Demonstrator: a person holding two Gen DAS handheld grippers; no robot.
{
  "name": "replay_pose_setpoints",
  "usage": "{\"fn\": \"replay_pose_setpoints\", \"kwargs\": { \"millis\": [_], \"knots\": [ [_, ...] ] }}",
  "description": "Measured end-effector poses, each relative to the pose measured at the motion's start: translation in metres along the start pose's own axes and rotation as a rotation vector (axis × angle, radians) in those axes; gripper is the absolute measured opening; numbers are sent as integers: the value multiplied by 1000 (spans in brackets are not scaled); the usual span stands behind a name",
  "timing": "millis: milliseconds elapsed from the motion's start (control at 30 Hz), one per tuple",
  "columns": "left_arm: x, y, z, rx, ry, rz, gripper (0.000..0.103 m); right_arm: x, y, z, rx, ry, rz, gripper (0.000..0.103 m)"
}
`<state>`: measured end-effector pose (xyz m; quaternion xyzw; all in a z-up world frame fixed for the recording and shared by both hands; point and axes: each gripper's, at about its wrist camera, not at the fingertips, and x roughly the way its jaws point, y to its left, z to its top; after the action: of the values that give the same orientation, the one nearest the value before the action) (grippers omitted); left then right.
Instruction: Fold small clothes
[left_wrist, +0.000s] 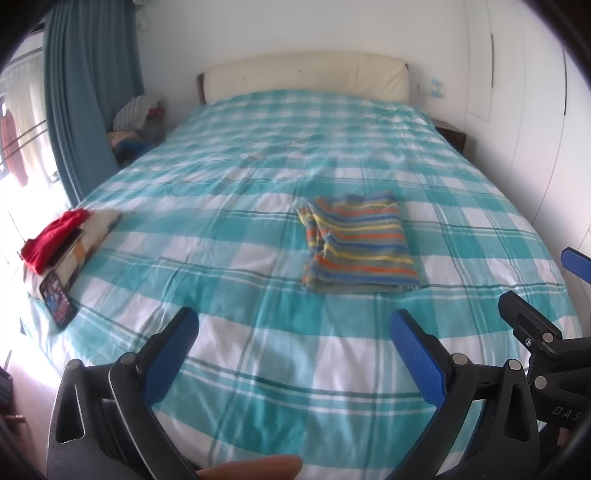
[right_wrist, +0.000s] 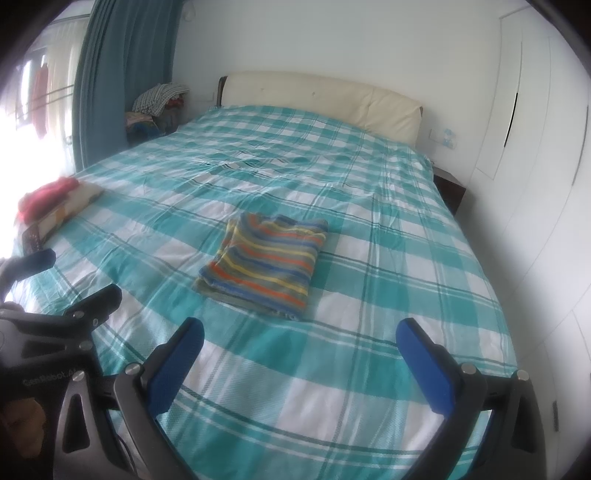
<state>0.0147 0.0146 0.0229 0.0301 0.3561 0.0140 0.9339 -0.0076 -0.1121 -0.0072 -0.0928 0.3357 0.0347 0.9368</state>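
Note:
A striped garment (left_wrist: 356, 247) (right_wrist: 267, 258), in orange, yellow, blue and green bands, lies folded into a rectangle on the teal-and-white checked bed (left_wrist: 258, 369) (right_wrist: 369, 258). My left gripper (left_wrist: 295, 325) hovers open over the bed's near end, short of the garment, with nothing between its blue pads. My right gripper (right_wrist: 301, 336) is open too and holds nothing, just in front of the folded piece. Each gripper shows at the edge of the other's view, side by side.
At the bed's left edge a red cloth (left_wrist: 55, 236) (right_wrist: 46, 195) rests on a folded patterned piece, with a phone (left_wrist: 57, 299) beside it. Clothes are piled (left_wrist: 136, 114) by the blue curtain (left_wrist: 85, 92). White wardrobe doors (right_wrist: 535, 184) line the right side.

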Motion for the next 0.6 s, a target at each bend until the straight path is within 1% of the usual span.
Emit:
{"fn": "replay_pose_setpoints", "kwargs": {
  "millis": [600],
  "knots": [
    [0, -1, 0, 9, 0, 3, 103, 0, 0, 0, -2, -1, 0, 102]
  ]
}}
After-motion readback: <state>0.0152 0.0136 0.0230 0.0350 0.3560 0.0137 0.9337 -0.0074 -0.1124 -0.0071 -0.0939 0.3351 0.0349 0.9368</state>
